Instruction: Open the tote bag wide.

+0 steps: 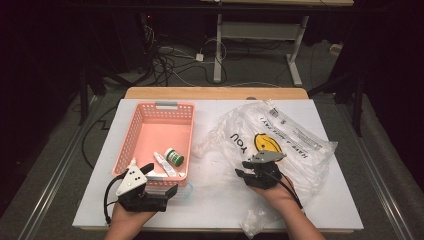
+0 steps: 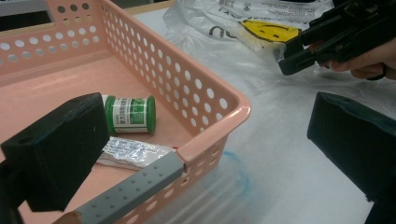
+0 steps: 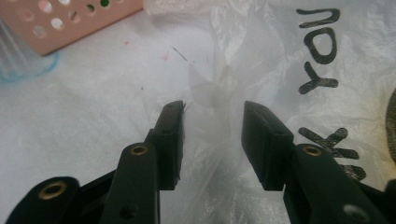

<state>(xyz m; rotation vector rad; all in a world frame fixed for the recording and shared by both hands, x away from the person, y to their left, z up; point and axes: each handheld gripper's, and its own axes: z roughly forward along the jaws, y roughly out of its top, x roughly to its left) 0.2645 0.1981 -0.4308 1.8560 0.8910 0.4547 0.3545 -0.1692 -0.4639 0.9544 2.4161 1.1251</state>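
At the table's four o'clock side, the right gripper (image 1: 245, 169) is hovering over the crinkled, see-through plastic bag (image 1: 280, 135), jaws partly apart with a bunched fold of film between them, the pads not pressing it. At eight o'clock, the left gripper (image 1: 162, 177) is straddling the near corner of the perforated pink basket (image 1: 131, 131), jaws wide apart. Inside are lying a green-labelled round jar (image 2: 130, 114) and a flat tube (image 2: 133, 153).

Each hand holds a chunky black plastic gripper. The left gripper (image 1: 161, 192) has a grey three-cornered plate with small dark dots on top, and a black cable looping behind it. The right gripper (image 1: 243, 168) has a grey plate too. Its two flat black jaws have round brass rivets. The forearms wear no sleeves.
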